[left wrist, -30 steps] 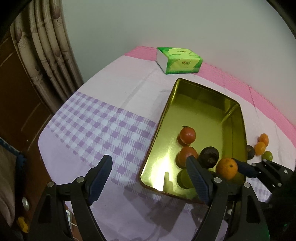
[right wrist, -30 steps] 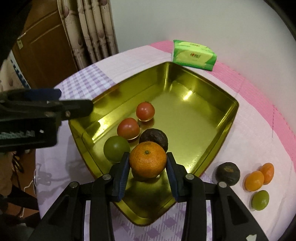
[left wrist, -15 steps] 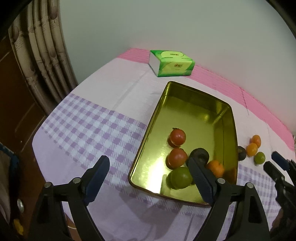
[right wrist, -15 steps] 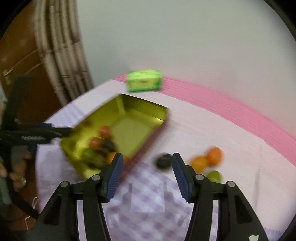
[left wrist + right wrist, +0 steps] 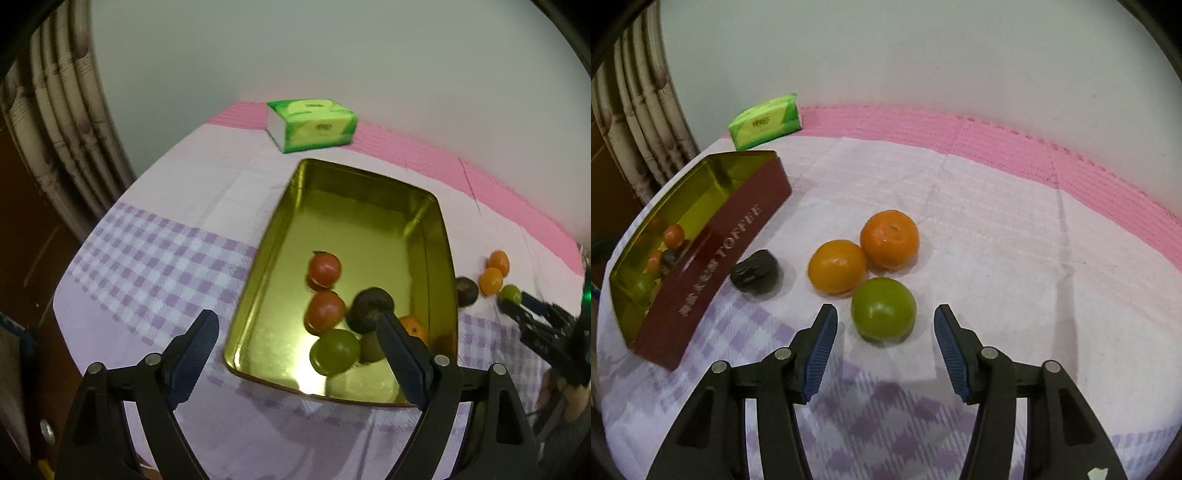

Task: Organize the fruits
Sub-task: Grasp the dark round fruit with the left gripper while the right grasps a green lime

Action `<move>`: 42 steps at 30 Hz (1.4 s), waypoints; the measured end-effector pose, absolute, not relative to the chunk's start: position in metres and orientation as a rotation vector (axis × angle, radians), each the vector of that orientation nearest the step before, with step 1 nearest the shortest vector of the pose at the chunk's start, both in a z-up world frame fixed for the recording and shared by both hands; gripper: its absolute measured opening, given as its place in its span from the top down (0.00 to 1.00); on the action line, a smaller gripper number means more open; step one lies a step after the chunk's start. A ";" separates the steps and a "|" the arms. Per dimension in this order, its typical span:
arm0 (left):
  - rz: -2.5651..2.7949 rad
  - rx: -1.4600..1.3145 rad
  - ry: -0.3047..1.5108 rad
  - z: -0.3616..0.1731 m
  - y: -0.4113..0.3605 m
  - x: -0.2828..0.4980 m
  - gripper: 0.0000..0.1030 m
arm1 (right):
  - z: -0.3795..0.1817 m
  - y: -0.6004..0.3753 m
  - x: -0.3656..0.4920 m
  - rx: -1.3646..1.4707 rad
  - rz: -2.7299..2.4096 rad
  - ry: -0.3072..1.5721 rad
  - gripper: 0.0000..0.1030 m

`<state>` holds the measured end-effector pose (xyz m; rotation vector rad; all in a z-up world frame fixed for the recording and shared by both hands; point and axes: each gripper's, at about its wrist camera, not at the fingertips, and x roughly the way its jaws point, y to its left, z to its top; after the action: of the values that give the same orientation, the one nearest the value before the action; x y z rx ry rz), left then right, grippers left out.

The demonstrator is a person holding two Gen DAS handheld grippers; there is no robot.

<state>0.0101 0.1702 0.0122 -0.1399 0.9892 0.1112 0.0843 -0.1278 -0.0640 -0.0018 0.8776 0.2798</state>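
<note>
A gold tin tray (image 5: 369, 206) with red outer walls (image 5: 713, 266) holds two red tomatoes (image 5: 324, 269), a dark fruit (image 5: 371, 308), a green fruit (image 5: 334, 350) and an orange (image 5: 415, 326). On the cloth right of it lie a green fruit (image 5: 883, 309), two oranges (image 5: 837, 266) and a dark fruit (image 5: 755, 271). My right gripper (image 5: 884, 347) is open, its fingers just short of the green fruit on either side. My left gripper (image 5: 295, 354) is open and empty above the tray's near end.
A green tissue pack (image 5: 314, 123) lies at the back of the table, also in the right wrist view (image 5: 764, 120). Curtains (image 5: 62, 122) hang at the left. The cloth is checked purple near me and pink along the wall.
My right gripper let go of the orange in the tray, then swung right to the loose fruits and came down at the green one. My left gripper pulled back slightly.
</note>
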 end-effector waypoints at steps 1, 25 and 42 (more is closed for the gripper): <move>0.102 -0.126 0.995 0.012 0.166 0.011 0.15 | -0.066 -0.126 0.086 0.001 0.286 0.874 0.49; -0.241 0.115 1.117 0.007 -0.006 0.069 0.43 | -0.080 -0.215 0.063 0.046 0.145 0.839 0.67; -0.182 0.180 1.266 -0.037 -0.025 0.113 0.54 | -0.080 -0.221 0.060 0.065 0.158 0.837 0.65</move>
<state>0.1130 -0.0252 -0.0365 0.1801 1.2659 -0.1821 0.0597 -0.2214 -0.0799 0.0650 0.8369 0.1580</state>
